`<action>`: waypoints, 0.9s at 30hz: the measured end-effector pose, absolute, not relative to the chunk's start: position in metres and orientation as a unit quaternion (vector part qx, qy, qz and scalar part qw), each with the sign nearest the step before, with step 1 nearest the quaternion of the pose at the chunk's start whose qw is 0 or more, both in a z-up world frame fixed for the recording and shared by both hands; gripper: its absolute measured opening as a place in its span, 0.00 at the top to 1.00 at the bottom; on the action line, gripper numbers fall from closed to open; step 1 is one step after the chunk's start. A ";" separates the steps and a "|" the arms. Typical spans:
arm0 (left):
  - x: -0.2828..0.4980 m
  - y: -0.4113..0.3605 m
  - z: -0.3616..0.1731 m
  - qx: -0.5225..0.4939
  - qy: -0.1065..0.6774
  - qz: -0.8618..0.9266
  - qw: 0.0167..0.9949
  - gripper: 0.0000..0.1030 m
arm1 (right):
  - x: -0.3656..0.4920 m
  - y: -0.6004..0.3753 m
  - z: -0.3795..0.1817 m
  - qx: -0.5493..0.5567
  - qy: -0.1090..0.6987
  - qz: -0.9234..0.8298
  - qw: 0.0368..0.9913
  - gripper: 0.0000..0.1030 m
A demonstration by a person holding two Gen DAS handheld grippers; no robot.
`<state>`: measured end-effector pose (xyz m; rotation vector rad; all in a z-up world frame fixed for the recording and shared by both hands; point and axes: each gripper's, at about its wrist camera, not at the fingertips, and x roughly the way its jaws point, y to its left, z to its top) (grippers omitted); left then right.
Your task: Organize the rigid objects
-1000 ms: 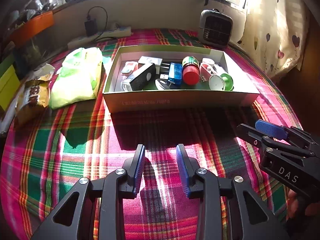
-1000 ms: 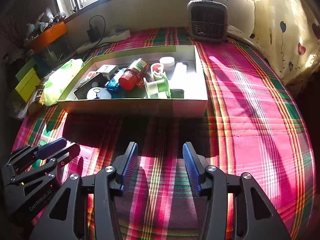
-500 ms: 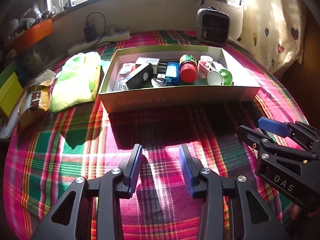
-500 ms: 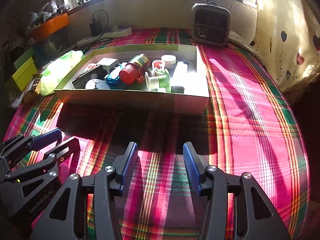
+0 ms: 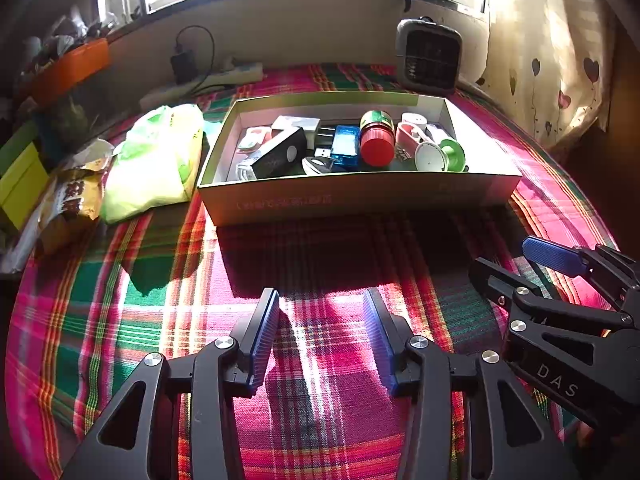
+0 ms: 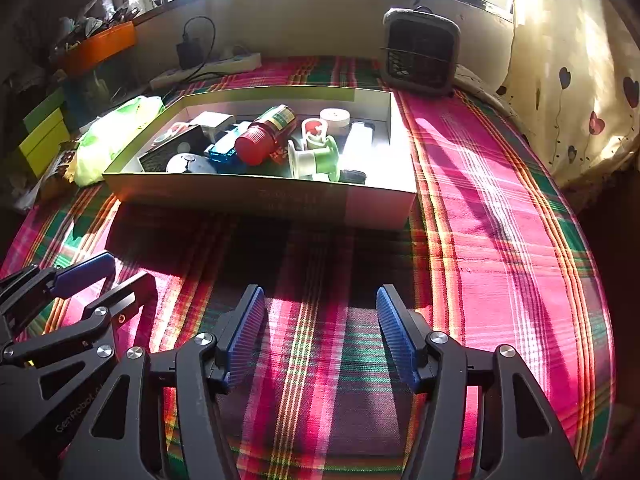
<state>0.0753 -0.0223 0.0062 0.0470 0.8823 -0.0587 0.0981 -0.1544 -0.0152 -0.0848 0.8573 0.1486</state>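
Presently: left gripper (image 5: 320, 336) and right gripper (image 6: 320, 334) both spread wide, empty, above the table's near edge on plaid cloth (image 6: 480, 208). Cardboard box (image 5: 360, 196) mid-table toward the far edge holds red-capped bottle (image 5: 376, 140), green spool (image 5: 444, 156), blue case (image 5: 346, 146), black box (image 5: 280, 156).

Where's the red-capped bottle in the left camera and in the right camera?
Left wrist: red-capped bottle lies in the box, right of centre, cap toward the camera.
Right wrist: bottle lies mid-box, cap pointing down-left.
Shared landmark: the green spool, just right of it.
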 end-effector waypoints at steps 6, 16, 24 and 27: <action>0.075 -0.022 0.006 0.022 0.427 -0.029 0.904 0.58 | 0.099 -0.154 -0.016 -0.041 0.416 0.072 0.905 0.38; 0.074 -0.017 0.006 0.010 0.426 -0.011 0.904 0.58 | 0.099 -0.162 -0.016 -0.027 0.417 0.051 0.907 0.37; 0.073 -0.015 0.006 0.007 0.427 -0.004 0.904 0.58 | 0.099 -0.163 -0.016 -0.025 0.416 0.045 0.908 0.37; 0.073 -0.015 0.006 0.005 0.427 -0.004 0.904 0.58 | 0.099 -0.163 -0.016 -0.025 0.416 0.045 0.908 0.37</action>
